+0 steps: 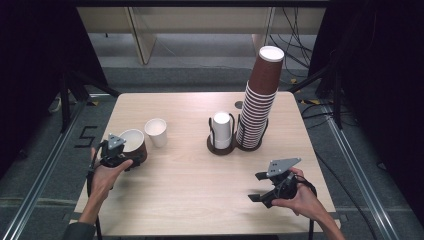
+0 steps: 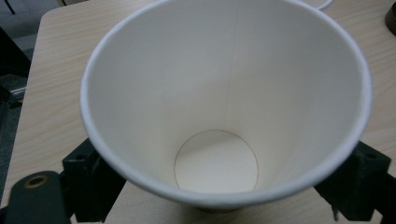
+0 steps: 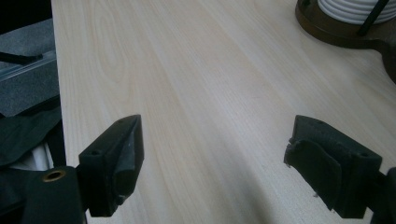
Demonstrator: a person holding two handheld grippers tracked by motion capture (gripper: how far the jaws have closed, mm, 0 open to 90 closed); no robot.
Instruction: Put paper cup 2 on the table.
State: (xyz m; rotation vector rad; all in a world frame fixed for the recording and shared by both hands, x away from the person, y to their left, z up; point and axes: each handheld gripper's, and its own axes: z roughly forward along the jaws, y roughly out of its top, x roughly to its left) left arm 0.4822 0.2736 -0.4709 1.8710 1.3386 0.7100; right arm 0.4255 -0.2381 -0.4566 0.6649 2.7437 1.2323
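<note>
High view showed your left gripper [image 1: 125, 159] grasping the brown cup [image 1: 134, 145], right gripper [image 1: 261, 186] released; grip gently, avoid crushing.

One readable mark: a black digit "5" [image 1: 86, 136] on the grey floor [image 1: 45, 165] left of the table [image 1: 200, 175]. Cups and grippers carry no legible text.

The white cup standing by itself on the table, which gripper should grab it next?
Probably the right gripper: its jaws are open with nothing between them, though it is farther away. The left gripper sits beside the white cup but already holds the brown cup.
</note>
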